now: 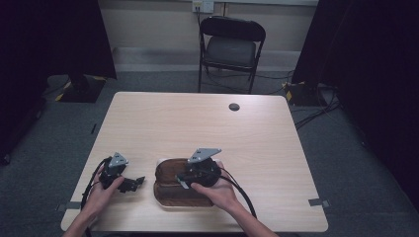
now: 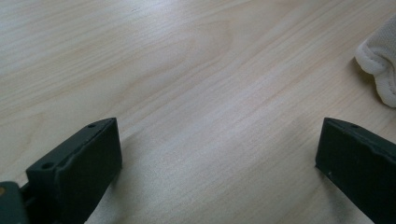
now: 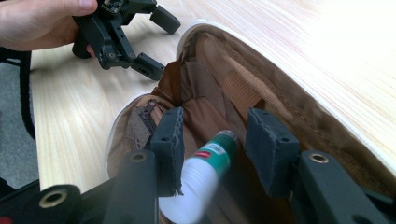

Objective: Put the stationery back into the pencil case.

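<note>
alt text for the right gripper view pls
The right gripper hangs over an open brown pouch, its jaws apart around a white bottle with a green label lying inside. Beyond, a hand holds the left gripper on the wooden table.

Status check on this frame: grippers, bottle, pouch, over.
Left gripper open, resting on table. Right gripper open over brown pouch. White bottle between its jaws, inside pouch. Nothing in the way.

Both black grippers, left gripper point(image 1: 140, 181) and right gripper point(image 3: 212, 135), carry grey three-cornered plates and trailing black cables.
</note>
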The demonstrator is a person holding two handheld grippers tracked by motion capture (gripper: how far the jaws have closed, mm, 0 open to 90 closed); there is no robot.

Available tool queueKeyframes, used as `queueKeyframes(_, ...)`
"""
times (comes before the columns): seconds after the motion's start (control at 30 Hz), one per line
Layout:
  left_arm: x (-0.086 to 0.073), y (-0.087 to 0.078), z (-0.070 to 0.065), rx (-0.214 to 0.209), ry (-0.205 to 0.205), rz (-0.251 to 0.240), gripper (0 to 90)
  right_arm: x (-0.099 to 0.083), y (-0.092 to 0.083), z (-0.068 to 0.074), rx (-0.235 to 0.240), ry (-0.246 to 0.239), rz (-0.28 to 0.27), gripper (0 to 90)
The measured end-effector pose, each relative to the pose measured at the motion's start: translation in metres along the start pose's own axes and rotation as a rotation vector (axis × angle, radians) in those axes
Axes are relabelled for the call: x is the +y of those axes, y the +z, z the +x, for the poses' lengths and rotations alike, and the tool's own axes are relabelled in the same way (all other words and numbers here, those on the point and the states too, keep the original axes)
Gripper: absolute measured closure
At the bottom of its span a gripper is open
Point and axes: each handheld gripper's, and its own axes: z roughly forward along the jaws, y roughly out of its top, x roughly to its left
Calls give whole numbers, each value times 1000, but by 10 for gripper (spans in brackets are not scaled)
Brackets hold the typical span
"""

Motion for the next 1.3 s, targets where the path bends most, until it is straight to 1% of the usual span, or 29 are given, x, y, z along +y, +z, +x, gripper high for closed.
queueKeyframes(0.07, 0, 0, 0, 0, -3, 0, 0, -1, -1, 0, 3, 6, -6, 573)
queueKeyframes(0.13, 0, 0, 0, 0, 1, 0, 0, -2, -4, 1, 0, -3, -11, 582)
queueKeyframes(0.2, 0, 0, 0, 0, 0, 0, 0, -4, -8, 1, -13, -7, -5, 589)
queueKeyframes(0.43, 0, 0, 0, -1, -3, 0, 0, -16, -25, -6, -27, 11, -20, 607)
queueKeyframes(0.53, 0, 0, 0, 0, 1, 1, 0, -20, -32, -9, -38, 27, -31, 611)
queueKeyframes(0.67, 0, 0, 0, 0, -1, 0, 0, -29, -49, -12, -64, 43, -52, 611)
queueKeyframes(0.8, 0, 0, 0, 0, 0, 0, 0, -40, -66, -17, -87, 66, -59, 594)
queueKeyframes(0.87, 0, 0, 0, -2, -3, 0, 0, -47, -73, -19, -96, 67, -58, 597)
queueKeyframes(0.93, 0, 0, 1, 4, -4, 0, 0, -54, -80, -21, -119, 71, -55, 577)
queueKeyframes(1.0, 1, 1, 2, 9, -5, -2, 0, -62, -87, -24, -129, 84, -60, 560)
queueKeyframes(1.07, 1, 1, 3, 12, -6, -3, 0, -70, -94, -28, -152, 96, -59, 540)
queueKeyframes(1.2, 1, 1, 3, 12, -6, -3, 0, -84, -108, -42, -208, 132, -61, 482)
queueKeyframes(1.27, 1, 1, 3, 12, -6, -3, 0, -91, -113, -49, -234, 133, -77, 422)
queueKeyframes(1.3, 1, 1, 3, 11, -6, -3, 0, -94, -116, -53, -252, 141, -78, 409)
